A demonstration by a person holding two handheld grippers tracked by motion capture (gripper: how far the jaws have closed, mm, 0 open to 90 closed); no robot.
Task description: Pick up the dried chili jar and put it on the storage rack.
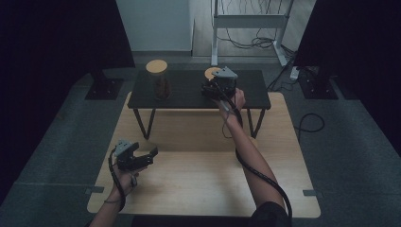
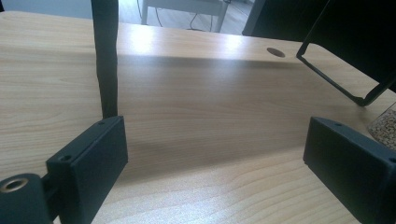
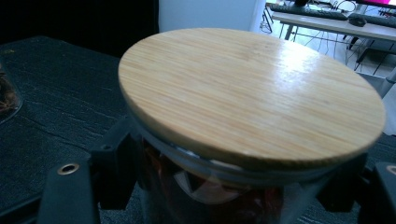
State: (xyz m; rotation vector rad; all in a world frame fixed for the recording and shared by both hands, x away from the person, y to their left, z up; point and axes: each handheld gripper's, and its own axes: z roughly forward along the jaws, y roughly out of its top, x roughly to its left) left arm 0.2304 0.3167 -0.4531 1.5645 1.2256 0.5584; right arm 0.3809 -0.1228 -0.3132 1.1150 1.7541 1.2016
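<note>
Left tool: near left, over bare wooden worktop, jaws wide apart, nothing between them. Black metal legs of raised shelf stand just ahead of it. Right tool: far right, on black shelf, jaws around glass jar just under its bamboo lid, pads at glass. Second lidded jar: far left on same shelf, well apart, nothing between. Beyond: white desk frame, loose cables.

jar base below frame edge
</note>
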